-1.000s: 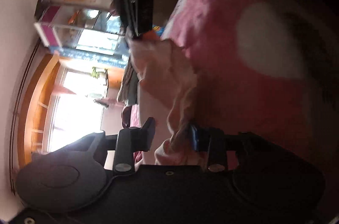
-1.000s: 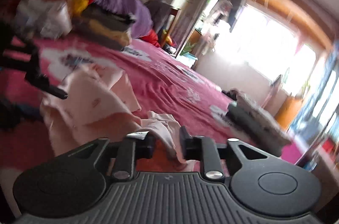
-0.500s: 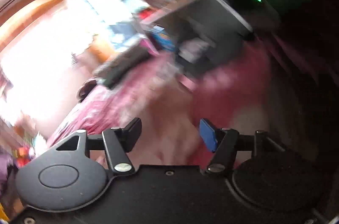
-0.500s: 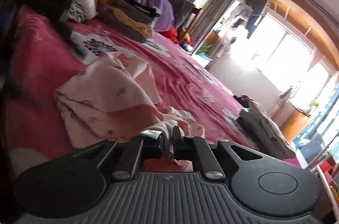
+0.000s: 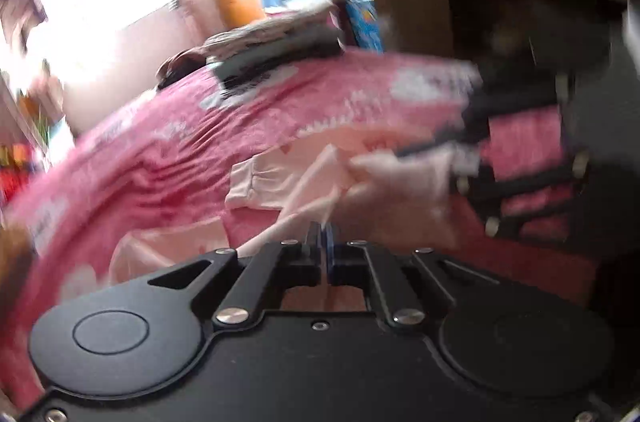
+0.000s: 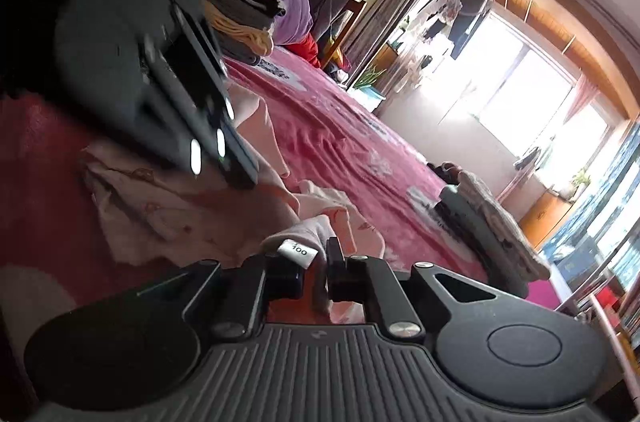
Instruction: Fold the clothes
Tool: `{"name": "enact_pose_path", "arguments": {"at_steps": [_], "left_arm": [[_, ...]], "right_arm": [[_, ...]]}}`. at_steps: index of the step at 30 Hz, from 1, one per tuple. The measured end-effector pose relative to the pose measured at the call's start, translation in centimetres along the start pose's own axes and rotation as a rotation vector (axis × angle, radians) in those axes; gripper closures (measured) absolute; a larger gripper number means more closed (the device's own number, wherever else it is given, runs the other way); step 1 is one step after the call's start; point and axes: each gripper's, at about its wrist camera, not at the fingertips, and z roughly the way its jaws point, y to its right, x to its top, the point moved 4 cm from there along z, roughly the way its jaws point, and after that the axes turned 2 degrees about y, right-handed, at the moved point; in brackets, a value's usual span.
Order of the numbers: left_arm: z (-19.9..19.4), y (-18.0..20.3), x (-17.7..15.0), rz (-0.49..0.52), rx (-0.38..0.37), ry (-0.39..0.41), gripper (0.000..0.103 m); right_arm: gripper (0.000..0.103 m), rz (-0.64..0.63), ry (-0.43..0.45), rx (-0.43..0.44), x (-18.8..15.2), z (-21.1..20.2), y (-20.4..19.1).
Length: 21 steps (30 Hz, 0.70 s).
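A pale pink garment (image 5: 272, 178) lies crumpled on the pink bedspread (image 5: 160, 150). My left gripper (image 5: 323, 242) has its jaws pressed together, and a strip of the garment's edge runs into them. In the right wrist view the same garment (image 6: 172, 206) spreads to the left, and my right gripper (image 6: 314, 262) is shut on a bunched white-pink fold that carries a small size tag. The left gripper (image 6: 236, 174) comes down onto the cloth from the upper left. From the left wrist view, the right gripper (image 5: 452, 158) shows blurred at the right, holding cloth.
A folded grey stack (image 6: 488, 222) sits further along the bedspread (image 6: 340, 142). A heap of purple, yellow and grey clothes (image 6: 240, 2) is piled at the bed's far end. A dark desk with shelves (image 5: 440, 2) stands beside the bed, and bright windows lie beyond.
My left gripper let go of the garment, swung round with its jaws open, and has shut again low on the garment's edge. The right gripper kept its hold and moved little.
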Motion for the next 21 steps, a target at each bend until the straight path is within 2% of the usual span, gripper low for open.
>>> {"name": "enact_pose_path", "arguments": {"at_steps": [2,4,7,9,10,11,12,14,16,17,20,21], "left_arm": [[-0.9,-1.9,-0.1,-0.092,0.035,0.026,0.103],[-1.3,-4.2,-0.3,-0.157,0.121,0.047,0.103],[-3.1,-9.4,-2.0,-0.34,0.256,0.061,0.103],[-3.7,-11.3,-2.6,-0.381,0.279,0.071,0.103],[-3.8,-11.1,-2.5,-0.379,0.261,0.076,0.103],[-3.7,-10.2,-2.0,-0.369,0.226,0.078,0.096],[-3.7,-9.4,-1.6,-0.359,0.192,0.08,0.072],[-2.8,-6.0,-0.3,-0.249,0.123,0.103,0.036],[-1.5,-2.4,0.9,-0.125,0.06,0.117,0.036],[-0.6,-1.0,1.3,-0.076,0.038,0.106,0.04],[1.5,2.1,1.9,0.048,0.009,0.065,0.056],[2.1,2.5,1.9,0.074,0.012,0.044,0.066]], "right_arm": [[0.094,0.027,0.001,0.0,-0.1,0.2,0.4],[0.094,0.054,0.003,-0.01,-0.2,0.4,0.9],[0.094,0.084,-0.006,-0.018,-0.5,0.6,1.4],[0.094,0.098,0.003,-0.018,-0.6,0.7,1.6],[0.094,0.106,0.008,-0.018,-0.5,0.7,1.7],[0.094,0.116,0.014,-0.012,-0.5,0.6,1.6],[0.094,0.126,0.02,-0.004,-0.4,0.6,1.6],[0.094,0.119,0.008,0.001,-0.5,0.8,1.2],[0.094,0.101,-0.011,0.007,-0.6,0.7,0.6],[0.094,0.098,-0.015,0.007,-0.5,0.6,0.5],[0.094,0.101,-0.022,0.004,-0.2,0.4,0.5],[0.094,0.107,-0.023,0.001,-0.2,0.4,0.5]]}}
